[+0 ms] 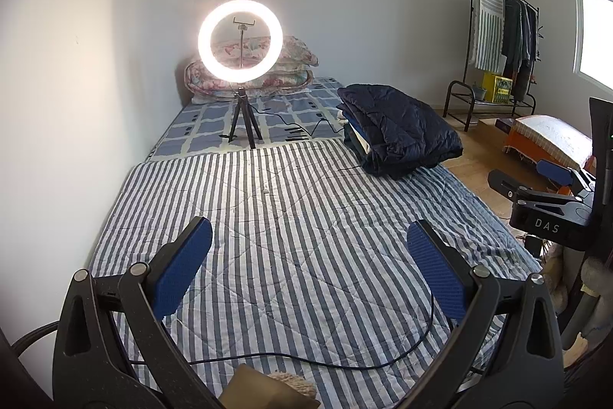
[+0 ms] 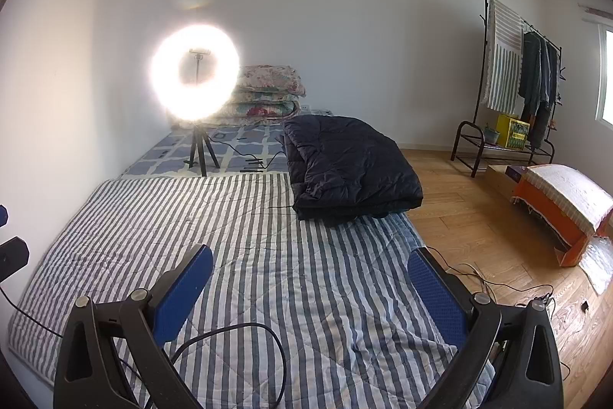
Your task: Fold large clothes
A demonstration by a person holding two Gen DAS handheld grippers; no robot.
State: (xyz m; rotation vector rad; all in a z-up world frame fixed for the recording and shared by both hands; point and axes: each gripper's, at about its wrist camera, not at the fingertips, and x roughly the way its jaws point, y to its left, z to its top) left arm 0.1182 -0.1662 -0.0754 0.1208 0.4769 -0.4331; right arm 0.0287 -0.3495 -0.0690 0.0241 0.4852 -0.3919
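Both claws stand wide apart and empty: left claw (image 1: 308,267), right claw (image 2: 310,288), above the striped quilt (image 1: 291,217) on the bed. The dark padded jacket (image 2: 345,167) lies folded at the bed's far right edge. Judged soft, bulky, light and slippery-shelled; best pinched at a hem or folded edge.
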